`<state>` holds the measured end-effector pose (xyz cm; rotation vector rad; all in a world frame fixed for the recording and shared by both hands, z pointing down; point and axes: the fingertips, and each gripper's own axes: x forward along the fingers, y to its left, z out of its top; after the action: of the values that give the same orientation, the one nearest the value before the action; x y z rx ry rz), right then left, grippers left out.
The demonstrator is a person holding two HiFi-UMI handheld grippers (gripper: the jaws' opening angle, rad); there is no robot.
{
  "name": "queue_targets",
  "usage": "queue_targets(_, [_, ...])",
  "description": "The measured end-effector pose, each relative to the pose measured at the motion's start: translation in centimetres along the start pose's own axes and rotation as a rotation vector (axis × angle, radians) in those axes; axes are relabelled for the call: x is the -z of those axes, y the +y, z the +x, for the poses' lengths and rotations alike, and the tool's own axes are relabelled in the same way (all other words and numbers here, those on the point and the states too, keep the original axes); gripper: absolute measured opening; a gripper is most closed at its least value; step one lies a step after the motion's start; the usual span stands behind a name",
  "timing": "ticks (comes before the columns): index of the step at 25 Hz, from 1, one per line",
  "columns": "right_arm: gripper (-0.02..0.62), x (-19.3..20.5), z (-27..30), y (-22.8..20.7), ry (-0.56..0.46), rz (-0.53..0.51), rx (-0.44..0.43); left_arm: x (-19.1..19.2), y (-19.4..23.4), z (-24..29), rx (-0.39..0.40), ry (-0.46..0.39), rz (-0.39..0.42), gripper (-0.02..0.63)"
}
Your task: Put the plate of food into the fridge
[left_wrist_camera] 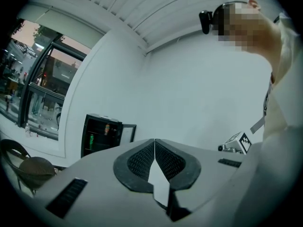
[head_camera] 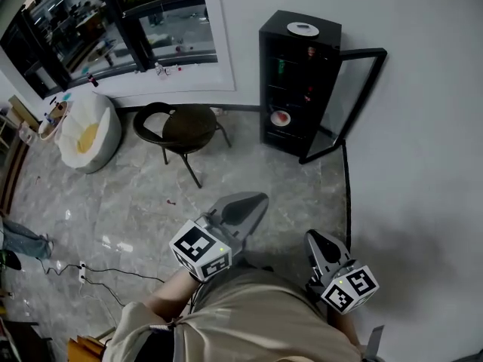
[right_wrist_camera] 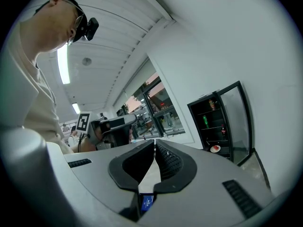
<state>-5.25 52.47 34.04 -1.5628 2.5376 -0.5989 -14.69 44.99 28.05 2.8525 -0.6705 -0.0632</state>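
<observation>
The person is standing on a grey marble floor (head_camera: 249,176), holding both grippers low in the bottom half of the head view. The left gripper (head_camera: 255,200) is pointing toward the upper right of the frame, and its own view is showing the two ribbed pads pressed together with nothing between them. The right gripper (head_camera: 312,237), at the lower right, is likewise keeping its jaws closed on nothing, the pads meeting along one thin line.

The black fridge (head_camera: 330,32) is standing against the white wall at the upper centre-right, well apart from both grippers, with its glass door (head_camera: 370,53) swinging open to the right. The plate of food (head_camera: 280,118), white with something red on it, is sitting on a lower shelf inside the fridge. A second white plate (head_camera: 303,29) is lying on the fridge's top.

A dark round chair (head_camera: 185,127) is standing left of the fridge, and a white beanbag (head_camera: 90,130) is resting at the left under the window (head_camera: 113,21).
</observation>
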Motion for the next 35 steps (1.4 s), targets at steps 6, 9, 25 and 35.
queue_targets(6, [0.026, 0.3, 2.1, -0.9, 0.009, 0.028, 0.036, 0.3, 2.7, 0.1, -0.004, 0.011, -0.009, 0.012])
queue_targets(9, [0.026, 0.1, 4.2, -0.9, 0.016, 0.043, 0.025, 1.3, 4.3, 0.5, -0.004, 0.067, -0.019, 0.012])
queue_targets(25, [0.026, -0.5, 14.9, 0.2, 0.143, -0.01, 0.034, 0.5, 15.2, -0.5, -0.013, 0.047, -0.102, 0.012])
queue_targets(35, [0.026, 0.0, 22.9, 1.0, 0.206, -0.003, 0.006, 0.0, 22.4, -3.1, -0.042, 0.023, -0.124, 0.012])
